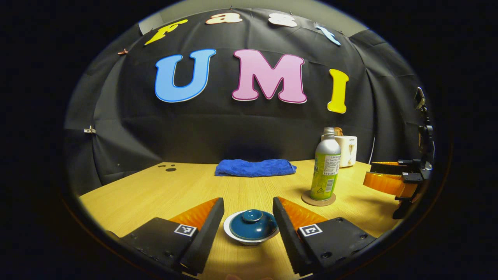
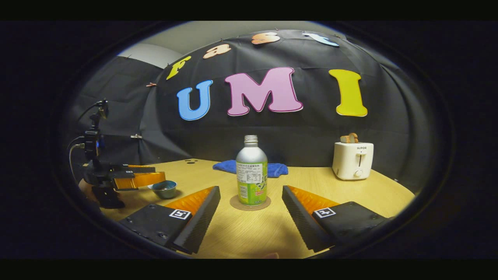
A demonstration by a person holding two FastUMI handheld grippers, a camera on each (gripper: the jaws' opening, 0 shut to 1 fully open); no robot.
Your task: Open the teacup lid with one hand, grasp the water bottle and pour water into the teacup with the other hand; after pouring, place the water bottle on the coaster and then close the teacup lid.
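**Lidded teacup framed by the left gripper, bottle upright on its coaster**

Teacup (image 1: 251, 229) on the wooden table (image 1: 155, 190), near the front edge, lid (image 1: 253, 223) on and knob up. Flanked by the left gripper (image 1: 248, 219), fingers spread wide, one on each side of the cup, touching neither cup nor lid, holding nothing. Seen again in the right gripper view, the cup (image 2: 164, 189) just beside the tips of that same gripper (image 2: 155, 177).

Farther right and back, water bottle (image 1: 326, 168) upright, uncapped, standing on the round coaster (image 1: 318, 199). In the right gripper view, bottle (image 2: 251, 175) and coaster (image 2: 250, 203) straight ahead, between and beyond the fingers of the right gripper (image 2: 251, 202), jaws wide apart, empty, clear of the bottle.

Behind the bottle, folded blue cloth (image 1: 255, 168) near the table's far edge. White toaster (image 2: 353, 160) off at the back right corner, bread poking from its slot.
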